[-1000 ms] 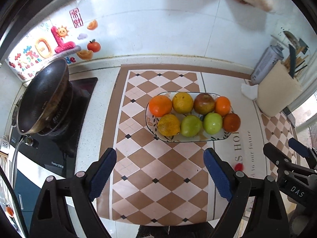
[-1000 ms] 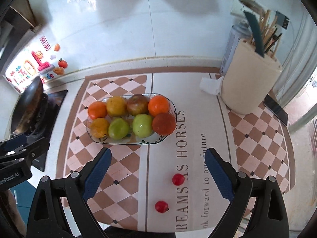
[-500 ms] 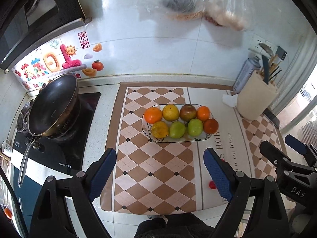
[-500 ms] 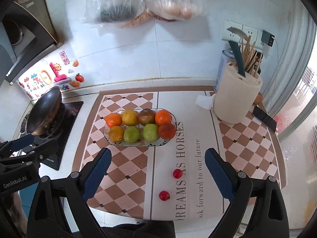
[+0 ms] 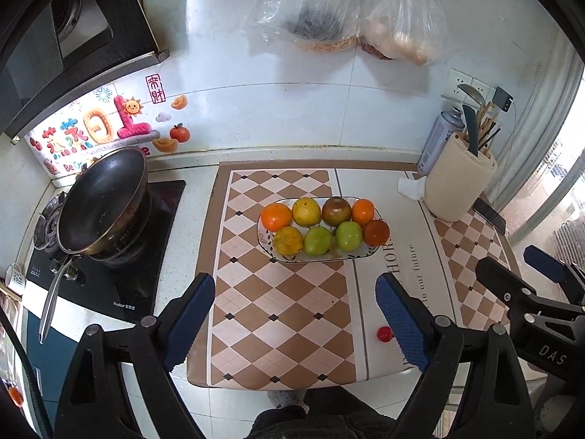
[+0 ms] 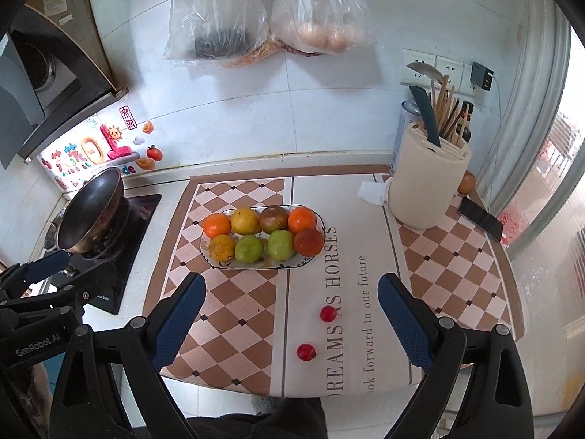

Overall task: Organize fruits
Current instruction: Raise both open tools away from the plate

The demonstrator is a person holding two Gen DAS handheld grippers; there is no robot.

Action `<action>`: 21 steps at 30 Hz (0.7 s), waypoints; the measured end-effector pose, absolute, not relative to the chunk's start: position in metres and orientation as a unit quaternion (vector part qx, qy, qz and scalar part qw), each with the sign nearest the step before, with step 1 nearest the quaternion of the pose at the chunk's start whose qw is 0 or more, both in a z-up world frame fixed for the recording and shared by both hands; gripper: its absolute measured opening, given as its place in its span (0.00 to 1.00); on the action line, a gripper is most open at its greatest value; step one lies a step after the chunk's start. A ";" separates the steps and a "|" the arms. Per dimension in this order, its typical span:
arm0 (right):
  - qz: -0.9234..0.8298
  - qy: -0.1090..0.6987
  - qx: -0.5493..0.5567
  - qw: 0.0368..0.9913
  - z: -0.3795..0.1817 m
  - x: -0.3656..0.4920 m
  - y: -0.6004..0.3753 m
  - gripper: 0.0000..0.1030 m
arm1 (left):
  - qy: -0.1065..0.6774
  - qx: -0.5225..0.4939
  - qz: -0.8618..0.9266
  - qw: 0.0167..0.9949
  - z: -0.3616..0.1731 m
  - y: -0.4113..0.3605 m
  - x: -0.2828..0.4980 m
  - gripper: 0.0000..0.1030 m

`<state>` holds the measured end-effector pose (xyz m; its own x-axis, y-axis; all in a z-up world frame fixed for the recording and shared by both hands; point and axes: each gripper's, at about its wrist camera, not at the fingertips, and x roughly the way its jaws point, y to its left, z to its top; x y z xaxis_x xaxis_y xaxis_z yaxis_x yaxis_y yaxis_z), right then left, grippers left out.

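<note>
Fruit (image 6: 263,236) fills plate (image 6: 317,216) mid-mat, two rows of four; two red berries (image 6: 328,313) loose nearer counter edge. Checkered mat (image 5: 278,307) on white counter, wok (image 5: 102,199) left, knife block (image 6: 426,183) right. Left gripper (image 5: 294,320) and right gripper (image 6: 291,320) raised above counter's near edge, jaws spread, empty, plate well ahead.

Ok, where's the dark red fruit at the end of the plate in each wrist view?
Left wrist: dark red fruit at the plate's right end, front row, above the left gripper's right finger.
Right wrist: the fruit sits just left of centre, same corner of the plate.
Shared landmark: the cream utensil holder, right of the plate.
</note>
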<state>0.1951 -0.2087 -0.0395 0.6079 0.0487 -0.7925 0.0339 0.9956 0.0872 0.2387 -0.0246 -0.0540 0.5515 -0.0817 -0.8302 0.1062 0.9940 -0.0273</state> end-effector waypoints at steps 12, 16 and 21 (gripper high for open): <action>-0.003 0.435 0.074 0.897 -0.037 0.188 -0.207 0.95 | 0.467 0.015 -0.052 0.883 -0.054 -0.024 0.236 0.87; -0.005 0.440 0.091 0.894 -0.048 0.190 -0.213 0.95 | 0.467 0.017 -0.054 0.883 -0.056 -0.019 0.237 0.93; 0.010 0.468 0.137 0.873 -0.087 0.204 -0.239 0.95 | 0.473 0.038 -0.023 0.880 -0.078 -0.021 0.251 0.99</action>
